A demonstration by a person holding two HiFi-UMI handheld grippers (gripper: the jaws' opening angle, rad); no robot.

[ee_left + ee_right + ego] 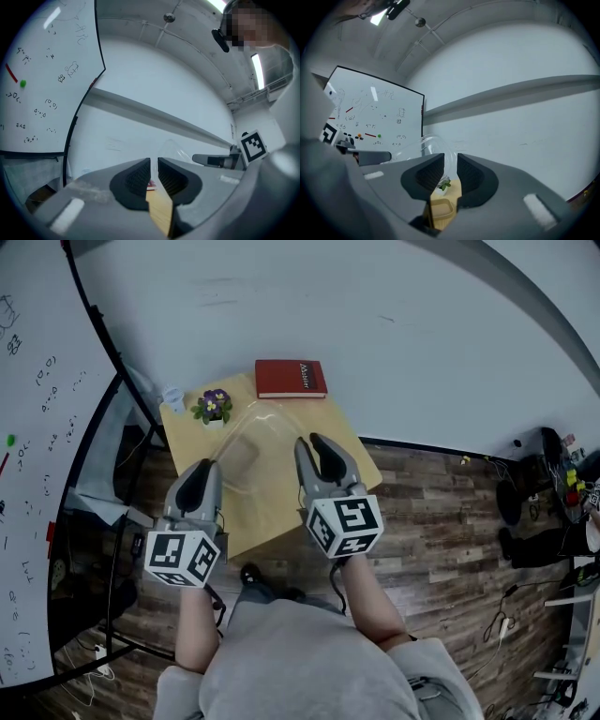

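A clear plastic box point(246, 457) with a tan tray inside lies on a small wooden table point(281, 512), and its clear lid point(272, 423) stands raised. My right gripper point(317, 442) is at the lid's right edge. In the right gripper view the lid point(433, 143) curves down into the narrow gap of my right gripper point(451, 159), above the tan tray point(440, 208). My left gripper point(202, 470) hovers at the table's left edge, left of the box. Its jaws point(154, 161) are nearly together with nothing between them, and the lid point(176, 150) rises beyond them.
A red book point(291, 378) lies at the table's far edge, with a pot of purple flowers point(214, 407) and a small clear cup point(173, 397) at the far left corner. A whiteboard point(37, 456) stands to the left. Cables and gear point(553, 493) lie on the wood floor to the right.
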